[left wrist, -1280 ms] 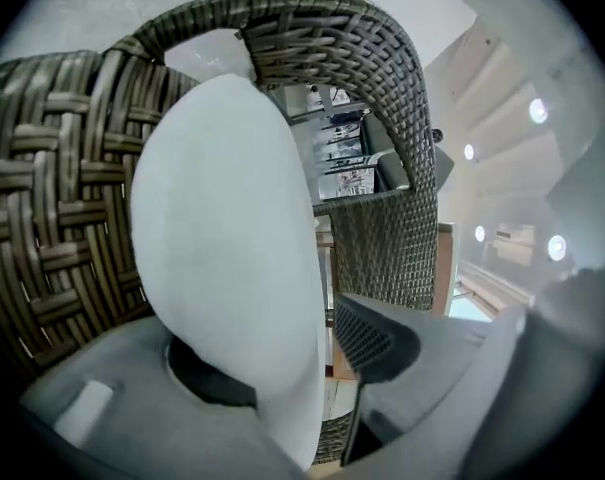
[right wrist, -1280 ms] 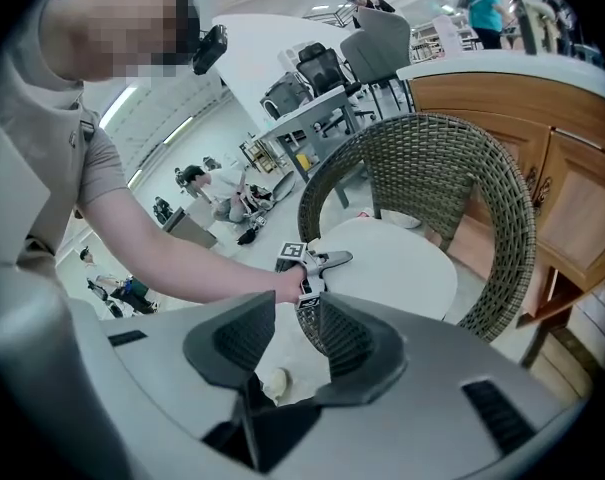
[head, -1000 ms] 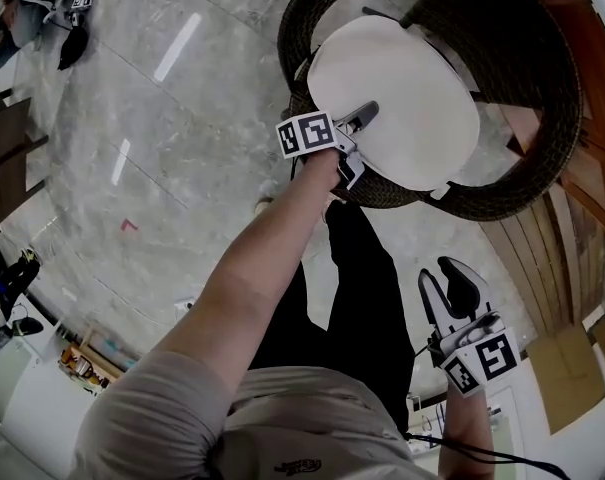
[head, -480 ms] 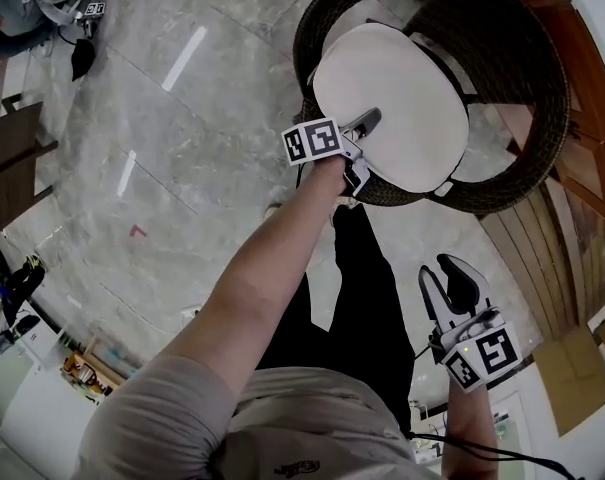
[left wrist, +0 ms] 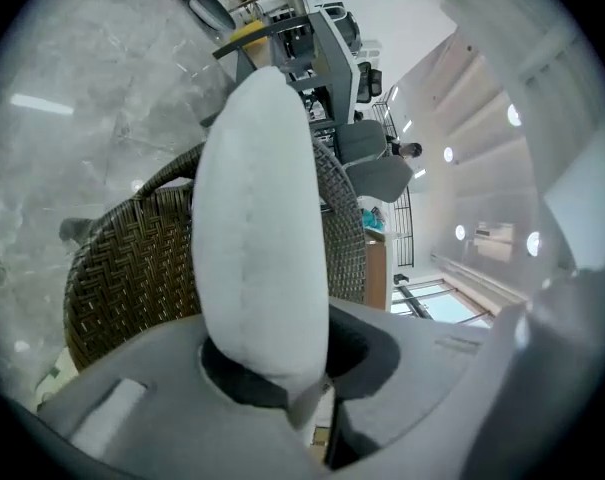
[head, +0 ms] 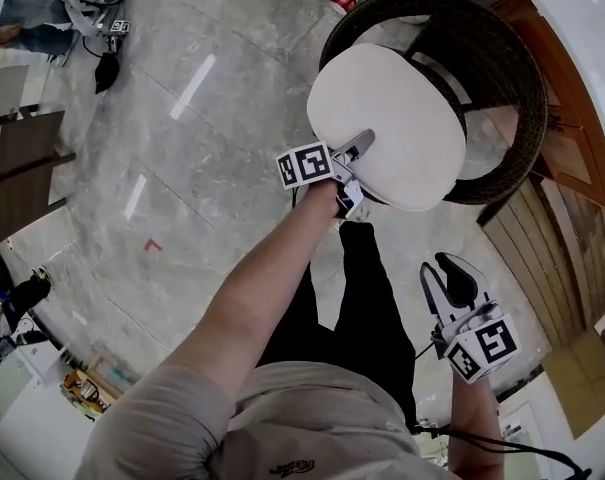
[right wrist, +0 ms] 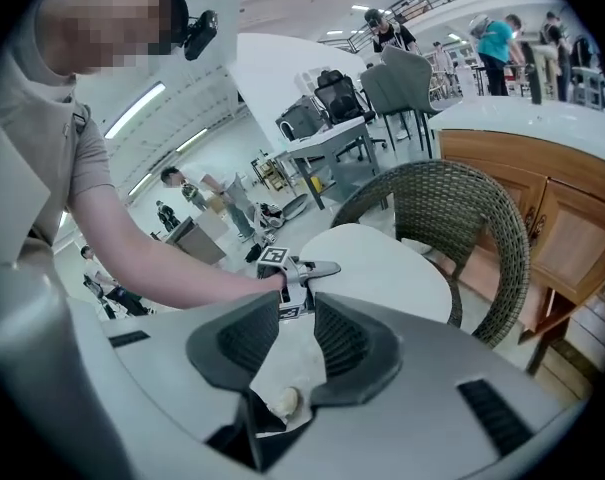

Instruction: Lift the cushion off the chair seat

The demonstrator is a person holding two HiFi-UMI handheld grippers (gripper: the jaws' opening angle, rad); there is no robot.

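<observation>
Grey marble floor (head: 182, 198) fills the left of the scene; a dark wicker chair (head: 507, 63) stands at far right, beside wooden cabinet fronts (head: 572, 158); the white oval cushion (head: 387, 118) is raised off the seat and hangs over the chair's near left rim, with the empty seat exposed to its right; the left gripper (head: 360, 146) clamps the cushion's near edge, jaws narrow with the padding pinched between them; the right gripper (head: 444, 273) hangs at near right, well apart from the cushion, jaws closing with no object between them.
</observation>
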